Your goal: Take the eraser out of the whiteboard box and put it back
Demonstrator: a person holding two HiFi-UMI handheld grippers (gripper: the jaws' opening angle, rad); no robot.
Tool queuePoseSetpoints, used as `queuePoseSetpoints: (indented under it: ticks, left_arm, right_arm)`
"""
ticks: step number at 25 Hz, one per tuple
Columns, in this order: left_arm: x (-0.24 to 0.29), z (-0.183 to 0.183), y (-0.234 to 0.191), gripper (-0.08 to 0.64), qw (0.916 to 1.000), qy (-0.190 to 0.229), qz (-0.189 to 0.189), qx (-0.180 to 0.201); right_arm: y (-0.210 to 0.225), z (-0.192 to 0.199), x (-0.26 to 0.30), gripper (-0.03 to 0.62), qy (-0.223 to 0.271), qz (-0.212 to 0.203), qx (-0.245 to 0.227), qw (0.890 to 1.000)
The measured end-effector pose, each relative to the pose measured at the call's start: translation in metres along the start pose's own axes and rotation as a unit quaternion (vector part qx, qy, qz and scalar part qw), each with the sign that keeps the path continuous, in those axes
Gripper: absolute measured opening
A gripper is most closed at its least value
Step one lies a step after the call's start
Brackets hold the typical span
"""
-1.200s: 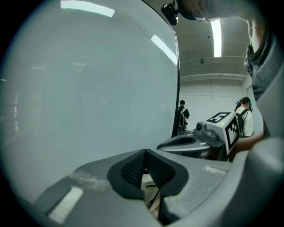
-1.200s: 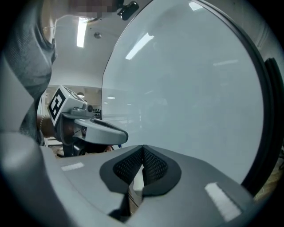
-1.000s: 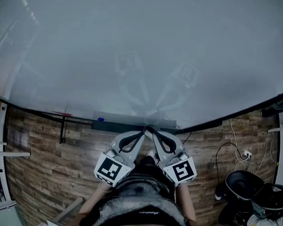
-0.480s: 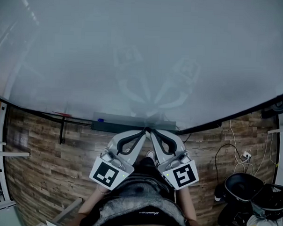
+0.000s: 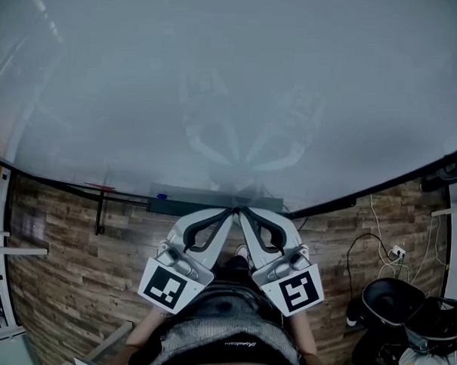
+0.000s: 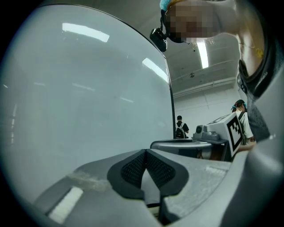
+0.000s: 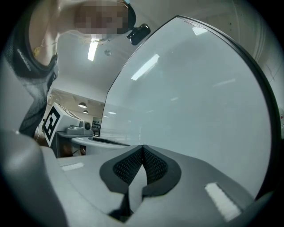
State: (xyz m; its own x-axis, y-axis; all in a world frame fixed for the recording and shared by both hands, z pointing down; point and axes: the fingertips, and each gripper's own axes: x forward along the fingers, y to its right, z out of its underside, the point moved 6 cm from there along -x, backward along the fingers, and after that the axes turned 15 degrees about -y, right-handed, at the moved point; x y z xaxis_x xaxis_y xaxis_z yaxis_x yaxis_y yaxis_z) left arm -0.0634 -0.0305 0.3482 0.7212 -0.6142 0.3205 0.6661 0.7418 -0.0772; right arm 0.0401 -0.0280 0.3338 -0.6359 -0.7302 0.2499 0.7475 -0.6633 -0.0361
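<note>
The whiteboard [image 5: 233, 87] fills the upper head view. Its dark grey box [image 5: 182, 202] runs along the lower edge, with a small blue thing [image 5: 161, 195] at its left end. I cannot make out the eraser in any view. My left gripper [image 5: 229, 210] and right gripper [image 5: 242, 210] sit side by side, tips nearly touching each other, just in front of the box's right part. In the left gripper view the left gripper [image 6: 145, 153] is shut on nothing, its pads pressed together. The right gripper [image 7: 142, 148] is likewise shut with nothing in it.
Wooden floor lies below the board. A black bracket [image 5: 100, 210] hangs at the left; cables and a socket [image 5: 396, 249] and black bags [image 5: 397, 306] lie at the right. A person [image 6: 179, 128] stands far off past the board's edge.
Both grippers have risen towards the head camera; their marker cubes look larger and sit farther apart. Both stay shut, tips still together by the box.
</note>
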Motion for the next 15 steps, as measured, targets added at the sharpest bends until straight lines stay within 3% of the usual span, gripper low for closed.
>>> queuePoseSetpoints:
  ticks: [15]
  left_arm:
    - [-0.0049,0.0043,0.0015,0.002,1.0,-0.004,0.003,0.0]
  right_arm:
    - [-0.0094,0.0044,-0.0002,-0.002,-0.019,0.002,-0.014,1.0]
